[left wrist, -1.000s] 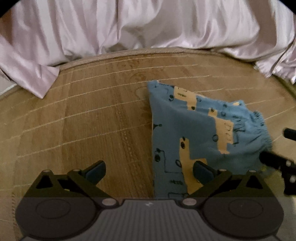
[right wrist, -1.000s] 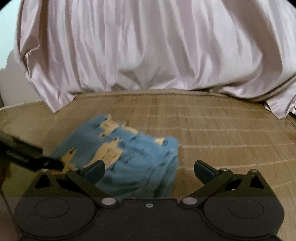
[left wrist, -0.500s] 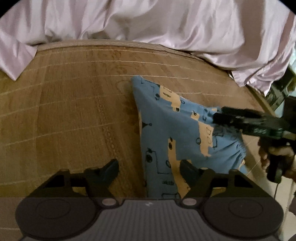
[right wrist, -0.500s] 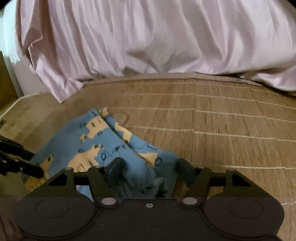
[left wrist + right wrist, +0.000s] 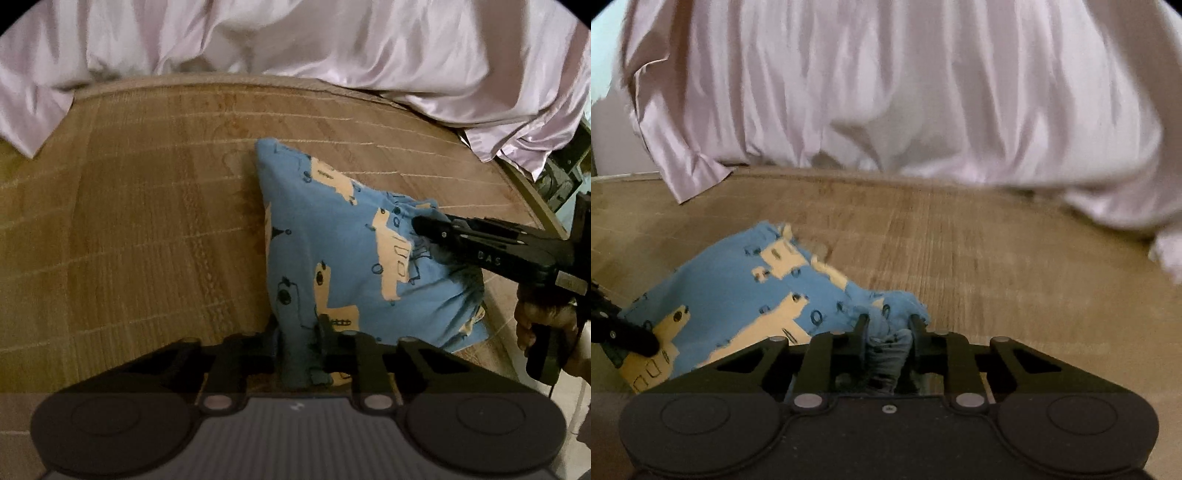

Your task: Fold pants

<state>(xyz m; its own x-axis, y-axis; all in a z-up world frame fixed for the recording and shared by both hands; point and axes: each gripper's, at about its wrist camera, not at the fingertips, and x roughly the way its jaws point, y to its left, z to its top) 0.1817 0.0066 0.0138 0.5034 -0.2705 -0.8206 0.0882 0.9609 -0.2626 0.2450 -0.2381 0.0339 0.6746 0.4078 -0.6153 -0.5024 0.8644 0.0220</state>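
Both tools pinching the blue pants on the bed mat, jaws closing on cloth.

Nearest in the left wrist view, the left tool has a bunched edge of the pants between its jaws, which are closing on it; the right tool bites the gathered waistband further right, held by a hand. In the right wrist view the right tool is likewise closing on crumpled cloth. The pants lie on the woven mat, seemingly already folded smaller; I judge a further fold is left. The underside layers are hidden, the right view is blurred, and the pink sheet covers everything beyond.
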